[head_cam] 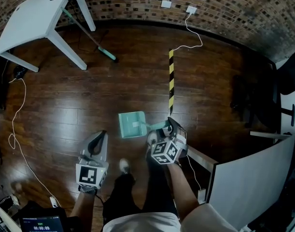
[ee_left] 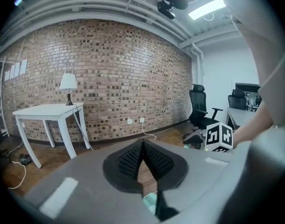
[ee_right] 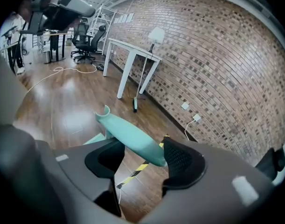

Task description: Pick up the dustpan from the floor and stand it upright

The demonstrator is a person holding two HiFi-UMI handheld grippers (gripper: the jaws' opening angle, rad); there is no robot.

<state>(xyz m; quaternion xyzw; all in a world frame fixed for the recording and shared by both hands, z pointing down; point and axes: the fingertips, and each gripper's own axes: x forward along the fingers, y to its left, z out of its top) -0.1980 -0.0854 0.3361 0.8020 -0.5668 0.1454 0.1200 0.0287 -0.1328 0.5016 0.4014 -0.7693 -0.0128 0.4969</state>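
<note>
Person's legs [head_cam: 137, 192] are filling the bottom of the head view, both arms reaching forward. Left gripper [head_cam: 100, 137] is hanging out front, pads pressed together at the tips, nothing between them. It's idling, parked well left of the dustpan [head_cam: 132, 124].

Right gripper [ee_right: 143, 158] is doing the job: jaws are standing wide apart with the tip of the handle [ee_right: 130, 136] sitting in the gap. Tip is looking like it's just touching the pad [ee_right: 179, 160] at picture right; the other pad is standing clear. So nothing's being pinched: handle is bracketed loosely, not clamped. My read: bracketing it like that is guarding against a topple while the pan [head_cam: 125, 129] is taking the weight. Can't tell if it's balancing by itself.

That pan is resting on the wood floor [head_cam: 113, 91] just ahead of the feet, broad face showing to the head cam. Long axis is running along the handle: in the head view, pan end at left, tip pointing right into the right gripper, roughly crosswise to the yellow-black tape strip [head_cam: 171, 81]. From the right gripper view it's heading away from the jaws and down toward the pan. Judging by that it's slanting, not plumb, so upright isn't looking finished.
</note>
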